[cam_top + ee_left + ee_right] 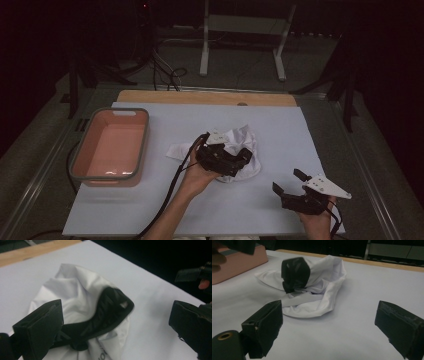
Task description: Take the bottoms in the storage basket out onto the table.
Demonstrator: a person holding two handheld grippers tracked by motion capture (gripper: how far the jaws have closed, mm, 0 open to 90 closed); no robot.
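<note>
While my left hand-held gripper (239, 156) hangs spread over the crumpled white cloth (240, 145) mid-table, pinching nothing, I should grab one loose edge; my right hand-held gripper (290, 183) waits spread nearby.

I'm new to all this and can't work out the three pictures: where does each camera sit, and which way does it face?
High view: above the person's side, looking forward and down on the table; forearms, both hands and each hand-held gripper show, left, right.
Left gripper view: on the left hand-held gripper, facing the cloth between its open jaws.
Right gripper view: on the right hand-held gripper, looking across the table past its open jaws at the cloth and pink tub.
All three share the cloth.
</note>
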